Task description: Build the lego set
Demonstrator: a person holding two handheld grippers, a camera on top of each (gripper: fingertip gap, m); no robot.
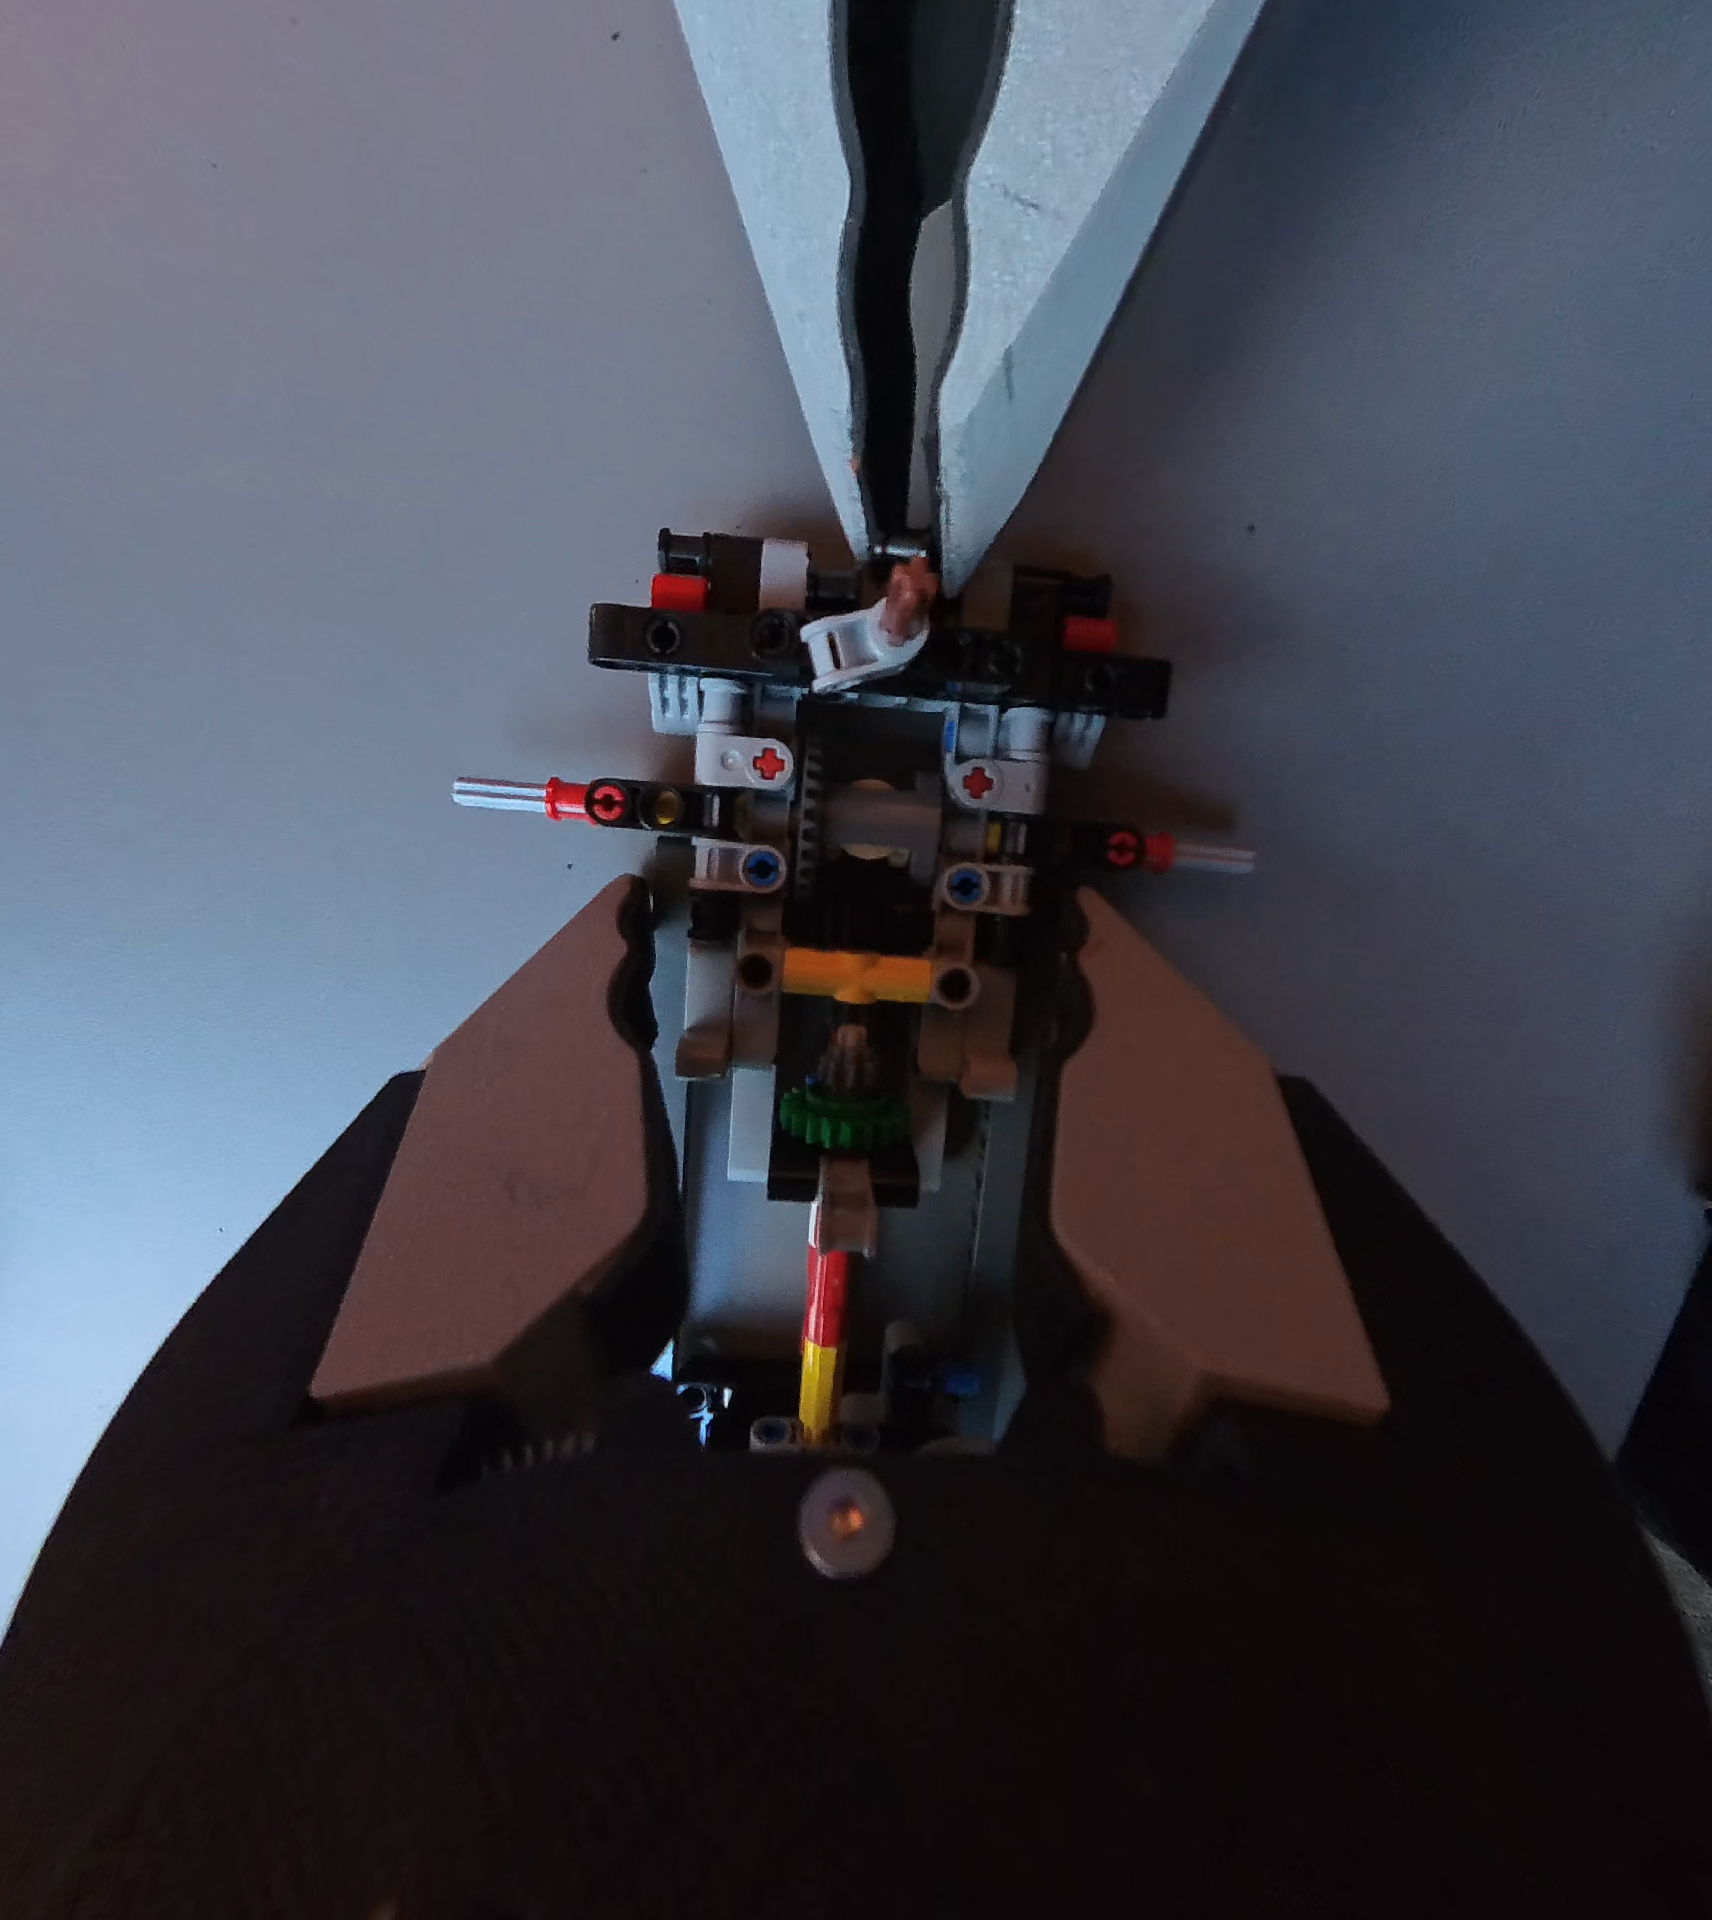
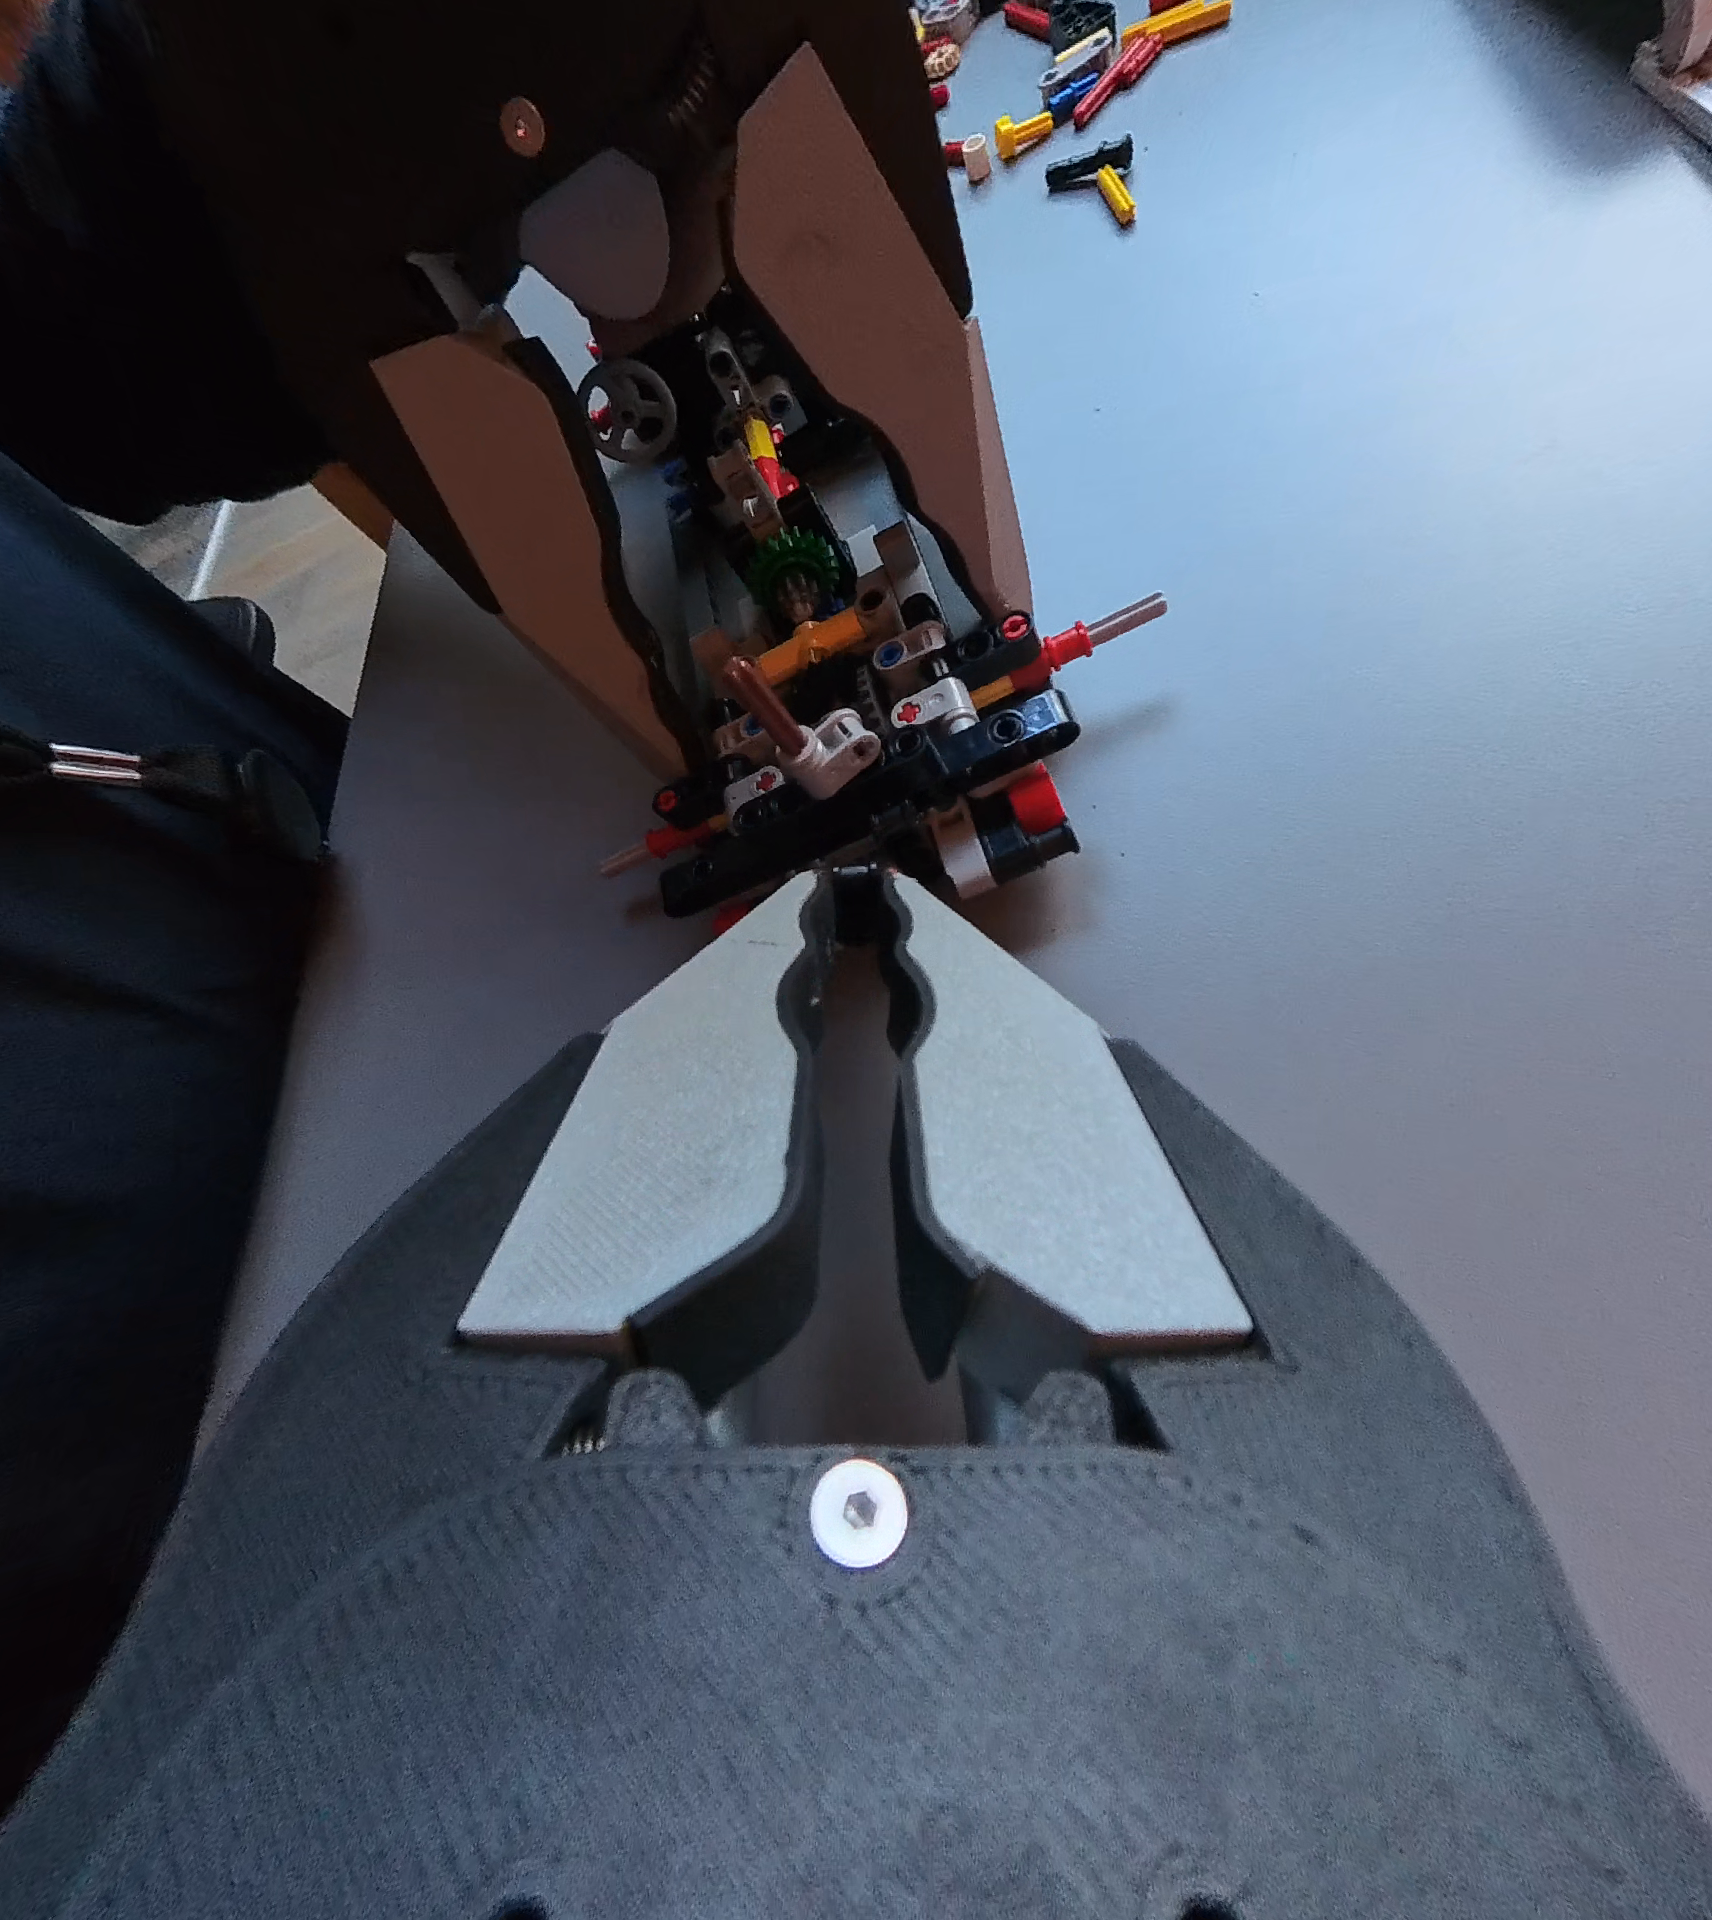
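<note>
Left gripper: the left gripper [image 1: 857, 904], with brown fingers [image 1: 509, 1164] on a black body, is nearest the lens in its own view. Its jaws stand on either side of a brick-built chassis [image 1: 862, 935], the dark wavy pads lying against the model's grey sides, so it clamps the model across its width.

Chassis: it lies lengthwise between the brown fingers and reaches out past their tips. A green gear [image 1: 844, 1117] and a red and yellow axle [image 1: 824, 1320] sit deep between the fingers. An orange cross piece [image 1: 857, 974] lies near the tips. A black beam [image 1: 686, 634] crosses the far end.

Right gripper: the right gripper [image 2: 857, 883], with pale grey fingers [image 2: 665, 1153], comes in from the opposite end. Its tips are nearly together, pinching a small dark part [image 2: 857, 909] right at the black beam's edge. What that part is cannot be told.

Connector: a light grey connector [image 2: 836, 753] with a brown peg [image 2: 764, 701] standing up from it sits on the beam just beyond the grey tips.

Surface: a plain grey table [image 2: 1403, 727] carries the model.

Surroundings: loose coloured bricks [image 2: 1070, 94] lie well apart at the far side. A person's dark clothing [image 2: 52, 1039] fills the left edge of the right wrist view.
</note>
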